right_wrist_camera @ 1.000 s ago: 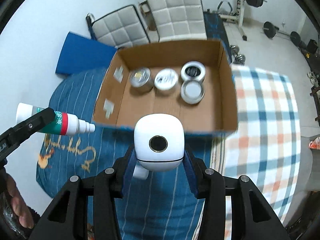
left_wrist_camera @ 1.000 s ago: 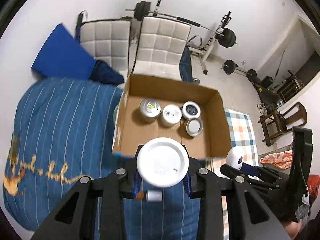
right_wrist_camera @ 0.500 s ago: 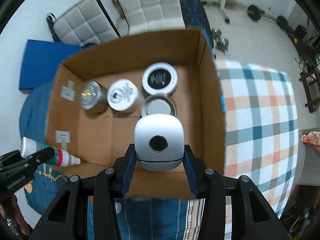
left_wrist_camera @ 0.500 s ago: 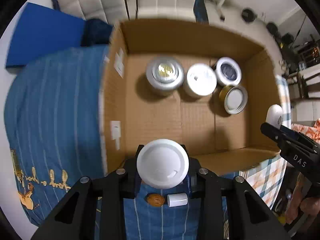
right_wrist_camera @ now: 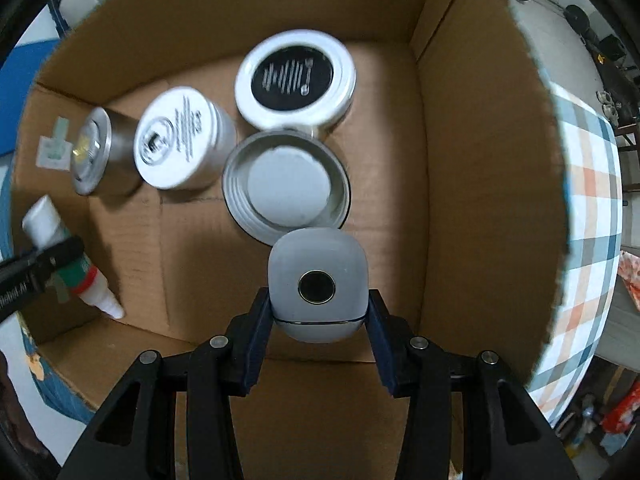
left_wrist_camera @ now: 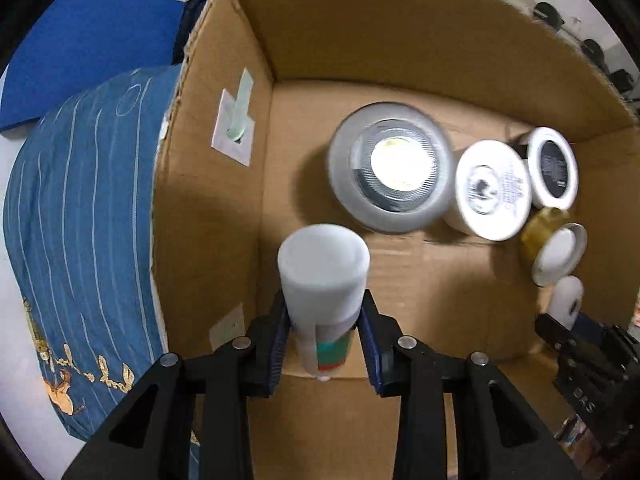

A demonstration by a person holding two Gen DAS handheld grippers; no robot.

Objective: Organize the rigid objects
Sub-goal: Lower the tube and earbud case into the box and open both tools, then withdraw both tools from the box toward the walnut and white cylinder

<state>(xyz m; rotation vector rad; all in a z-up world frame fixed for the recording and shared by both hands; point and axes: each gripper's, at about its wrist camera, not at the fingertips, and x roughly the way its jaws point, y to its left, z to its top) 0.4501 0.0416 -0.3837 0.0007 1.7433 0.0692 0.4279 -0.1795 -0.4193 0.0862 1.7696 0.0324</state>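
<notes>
The left gripper (left_wrist_camera: 323, 340) clamped the bottle (left_wrist_camera: 323, 276), the right gripper (right_wrist_camera: 318, 332) the white device (right_wrist_camera: 318, 284); each needed lowering onto bare floor near the cardboard box's (right_wrist_camera: 460, 160) front wall, clear of the tins (right_wrist_camera: 285, 192).

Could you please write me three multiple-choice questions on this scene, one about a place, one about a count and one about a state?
1. Where does the bottle held by the left gripper sit in the cardboard box?
A. near the left wall
B. against the far wall
C. outside the box

2. How many round tins stand on the box floor?
A. two
B. four
C. six

3. What is the state of the right gripper?
A. open and empty
B. shut on a tin
C. shut on a small white device

Answers: 1 A, the bottle hangs beside the left wall with the sticker. 2 B, the right wrist view shows four tins in a cluster. 3 C, both fingers press the device's sides.
</notes>
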